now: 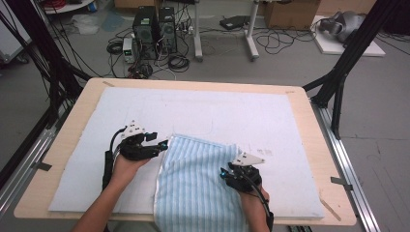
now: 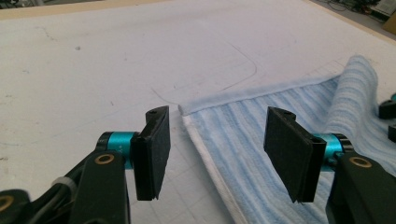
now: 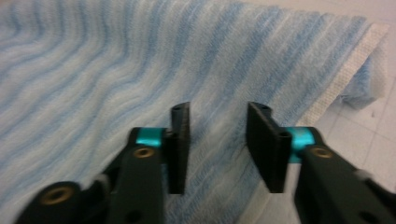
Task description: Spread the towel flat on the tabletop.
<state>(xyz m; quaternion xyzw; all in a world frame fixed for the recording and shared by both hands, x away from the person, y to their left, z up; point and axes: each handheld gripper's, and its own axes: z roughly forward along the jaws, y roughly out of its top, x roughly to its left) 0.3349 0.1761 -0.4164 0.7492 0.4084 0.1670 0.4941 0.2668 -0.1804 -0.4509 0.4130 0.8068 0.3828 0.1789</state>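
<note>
White padding covers the table [image 1: 300, 104]; your left gripper [image 1: 163, 144] gapes at the towel [image 1: 193, 188] corner, right gripper [image 1: 224, 172] apart over its stripes, ready to pinch

Overhead, two close views; shared towel [image 1: 193, 179]

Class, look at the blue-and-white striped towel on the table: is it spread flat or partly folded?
Partly folded. The blue-and-white striped towel has its far edge rolled back on itself, and its right side rises in a ridge off the white padded mat.
</note>
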